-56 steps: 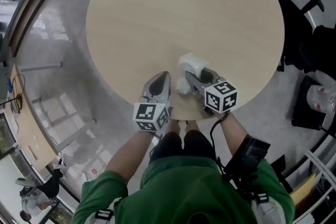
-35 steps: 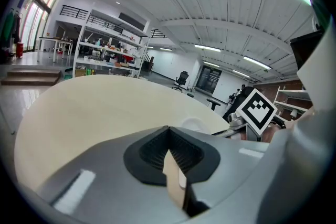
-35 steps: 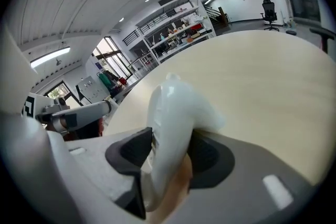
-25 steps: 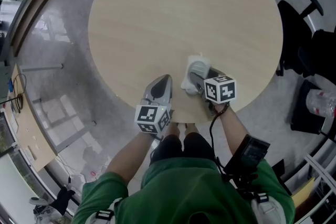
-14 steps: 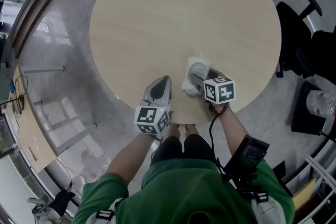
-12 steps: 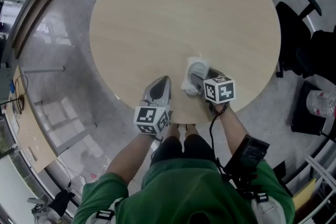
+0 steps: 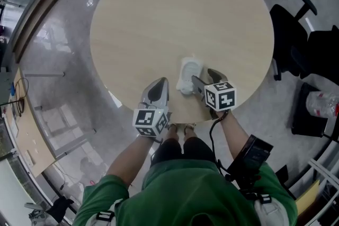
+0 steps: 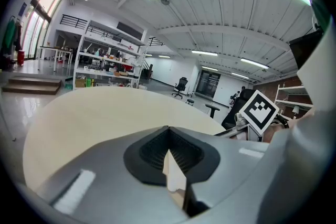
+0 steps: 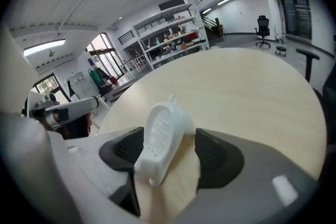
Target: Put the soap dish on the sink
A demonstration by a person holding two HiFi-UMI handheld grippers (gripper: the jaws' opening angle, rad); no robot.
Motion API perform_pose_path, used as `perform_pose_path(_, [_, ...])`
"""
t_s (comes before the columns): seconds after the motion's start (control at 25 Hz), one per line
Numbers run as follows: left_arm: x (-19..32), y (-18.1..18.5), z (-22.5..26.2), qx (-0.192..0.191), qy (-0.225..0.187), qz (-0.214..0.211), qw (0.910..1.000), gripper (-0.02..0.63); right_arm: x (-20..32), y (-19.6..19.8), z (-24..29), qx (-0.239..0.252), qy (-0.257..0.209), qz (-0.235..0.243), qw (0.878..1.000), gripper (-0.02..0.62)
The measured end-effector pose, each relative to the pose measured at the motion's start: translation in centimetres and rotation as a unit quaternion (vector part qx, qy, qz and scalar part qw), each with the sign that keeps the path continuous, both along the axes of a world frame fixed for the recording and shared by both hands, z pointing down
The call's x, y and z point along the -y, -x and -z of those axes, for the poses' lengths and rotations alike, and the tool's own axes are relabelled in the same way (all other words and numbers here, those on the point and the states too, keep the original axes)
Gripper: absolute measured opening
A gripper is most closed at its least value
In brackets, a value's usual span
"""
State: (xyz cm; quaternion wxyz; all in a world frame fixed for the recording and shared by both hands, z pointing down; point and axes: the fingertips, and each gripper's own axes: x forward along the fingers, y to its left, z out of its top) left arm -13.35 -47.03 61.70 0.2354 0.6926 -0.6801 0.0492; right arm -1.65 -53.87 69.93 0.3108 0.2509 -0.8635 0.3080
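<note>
Sleeves of a green shirt point(image 7: 196, 193) nearest in the head view, with both forearms reaching ahead to the near rim of the round, pale-wood bench point(image 7: 175, 13). Next, on the left, the left gripper point(image 7: 159, 85) over that rim, clenched: in the left gripper view, pads pressed together with nothing between. Beside it on the right, the right gripper point(image 7: 204, 78), pointing down at the bench top, released and spread wide, jaws having just been opening. Between those jaws in the right gripper view, the white soap dish point(image 9: 160, 139), tipped up and close against the left pad, with a clear gap to the other pad; hard to tell whether touching that left pad. In the head view, the same soap dish on the bench just ahead of the right gripper, near the front edge and a little right of centre. Beyond it, bare bench top out to the far rim. Farther off, grey polished floor point(image 7: 58, 61) all round and a black office chair point(image 7: 291, 34) at the right. Farthest, in the right gripper view, white shelving point(image 9: 173, 39) along the hall's back wall.
</note>
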Motion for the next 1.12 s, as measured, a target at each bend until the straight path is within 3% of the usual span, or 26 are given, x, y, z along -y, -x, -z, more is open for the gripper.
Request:
perform_pose_path(0.36, [-2.3,-0.5,5.3,0.045,-0.043,0.031,0.9976,0.006,-1.8,0.3,9.1,0.077,-0.12,0.006,0.99,0.288])
perform_pose_path(0.64, [-4.9,-1.6,8.7,0.047,-0.074,0.018,0.996,0.006,-5.8,-0.3,14.5,0.098,-0.185,0.011,0.978,0.17])
perform_pose_path(1.12, [-11.5,-4.0,14.2,0.025,-0.14,-0.037,0.9891,0.006,-14.2,-2.9,21.2,0.099,-0.27,-0.042,0.957,0.021])
